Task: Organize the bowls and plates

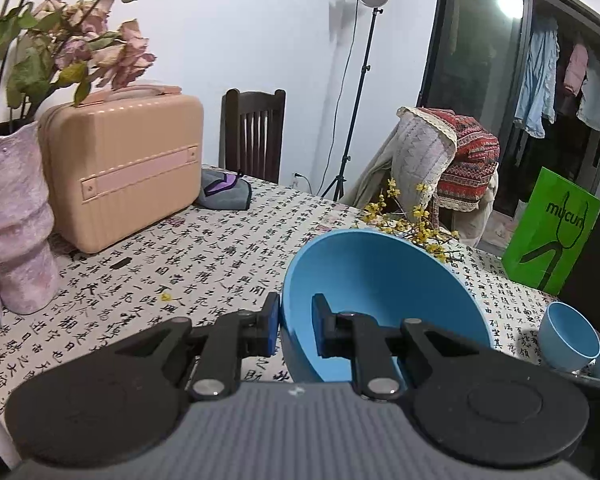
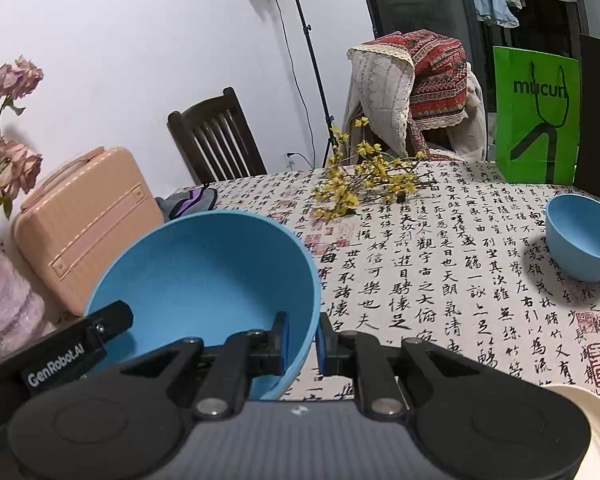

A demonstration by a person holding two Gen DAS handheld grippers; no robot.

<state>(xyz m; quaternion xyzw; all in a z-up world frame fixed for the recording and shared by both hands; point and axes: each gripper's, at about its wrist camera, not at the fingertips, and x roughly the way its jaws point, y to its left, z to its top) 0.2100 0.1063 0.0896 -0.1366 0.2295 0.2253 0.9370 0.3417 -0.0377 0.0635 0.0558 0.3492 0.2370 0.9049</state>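
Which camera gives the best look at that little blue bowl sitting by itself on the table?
The right wrist view: the small blue bowl stands whole and upright on the tablecloth, with its rim and inside visible. The left wrist view shows it only at the frame's edge, squeezed and partly cut off below.

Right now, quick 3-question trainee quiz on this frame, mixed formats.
1. True or false: both grippers, left gripper and right gripper, clamp the rim of the large blue bowl.
2. Multiple choice: the green paper bag stands: A) on the chair, B) at the table's far edge, C) on the pink case.
3. Fill in: the yellow flower sprigs lie on the ____.

Key: 1 true; 2 B; 3 tablecloth.
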